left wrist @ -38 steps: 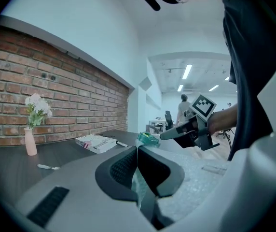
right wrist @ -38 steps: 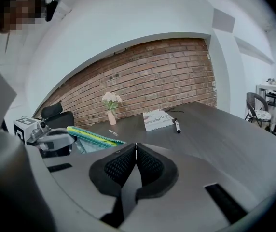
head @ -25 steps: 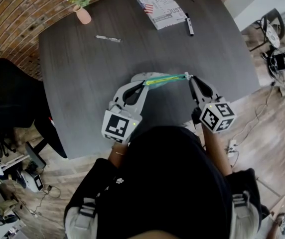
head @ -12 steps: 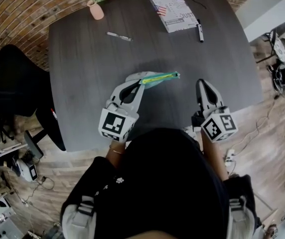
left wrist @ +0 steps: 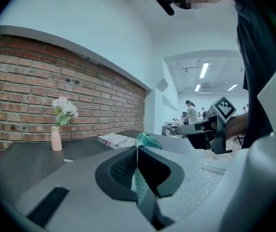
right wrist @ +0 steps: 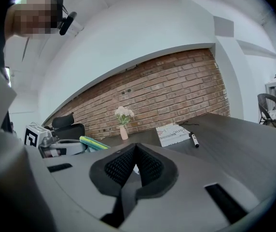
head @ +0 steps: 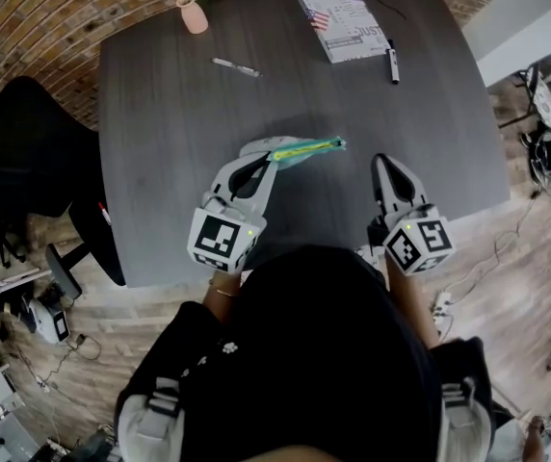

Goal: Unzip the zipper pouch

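- Zipper pouch (head: 306, 149): teal with a yellow-green strip along its upper edge; one end is pinched between the pads of the left gripper (head: 268, 158), and the rest extends rightward past the fingertips, over the near middle of the table (head: 160, 114)
- Left gripper jaws: pressed together on the pouch; in the left gripper view the teal fabric runs up the seam between the two black pads and shows again beyond the tips
- Right gripper (head: 381, 160): jaws pressed together with nothing between them; the right gripper view shows the two ribbed pads meeting in a closed line
- Right gripper position: to the right of the pouch's free end and apart from it, tips pointing away from the person, roughly parallel to the left gripper
- Both grippers are hand-held, each with its marker cube at the rear, close to the person's torso
- Far part of the table: a pink vase of flowers (head: 192, 10) at the left, a printed book (head: 343, 22) at the right, a black marker (head: 392, 63) just beside the book, and a pen (head: 235, 66) between vase and book, nearer the person
- Surroundings: a black chair (head: 25, 162) left of the table; a brick wall beyond the far edge
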`<state>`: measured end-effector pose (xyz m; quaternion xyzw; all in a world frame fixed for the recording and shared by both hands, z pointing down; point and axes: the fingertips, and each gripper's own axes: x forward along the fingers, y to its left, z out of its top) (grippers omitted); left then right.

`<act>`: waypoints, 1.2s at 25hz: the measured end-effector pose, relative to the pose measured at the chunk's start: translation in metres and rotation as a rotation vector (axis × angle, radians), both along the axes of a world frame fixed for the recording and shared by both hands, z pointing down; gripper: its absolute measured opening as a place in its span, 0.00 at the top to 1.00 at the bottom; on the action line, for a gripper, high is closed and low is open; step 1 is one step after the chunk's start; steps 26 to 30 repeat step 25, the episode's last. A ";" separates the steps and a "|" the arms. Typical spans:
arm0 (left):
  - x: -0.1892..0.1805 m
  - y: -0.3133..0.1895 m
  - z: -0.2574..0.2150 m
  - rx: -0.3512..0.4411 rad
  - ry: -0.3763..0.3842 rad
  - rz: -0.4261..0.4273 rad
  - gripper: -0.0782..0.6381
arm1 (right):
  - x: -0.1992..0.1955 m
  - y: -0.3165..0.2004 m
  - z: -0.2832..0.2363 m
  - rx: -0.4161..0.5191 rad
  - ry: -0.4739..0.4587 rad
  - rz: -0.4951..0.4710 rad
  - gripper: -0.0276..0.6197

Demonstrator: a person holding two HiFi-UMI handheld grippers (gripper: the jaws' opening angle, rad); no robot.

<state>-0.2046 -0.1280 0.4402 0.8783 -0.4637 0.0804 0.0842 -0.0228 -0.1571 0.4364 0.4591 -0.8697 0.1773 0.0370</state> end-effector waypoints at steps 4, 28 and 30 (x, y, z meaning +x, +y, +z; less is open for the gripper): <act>-0.001 -0.004 -0.007 0.048 -0.006 0.004 0.88 | 0.001 -0.001 -0.001 0.008 0.031 0.002 0.96; -0.012 0.002 -0.003 0.032 0.003 -0.022 0.88 | -0.012 -0.001 0.004 0.001 0.051 -0.022 0.96; -0.012 0.002 -0.003 0.032 0.003 -0.022 0.88 | -0.012 -0.001 0.004 0.001 0.051 -0.022 0.96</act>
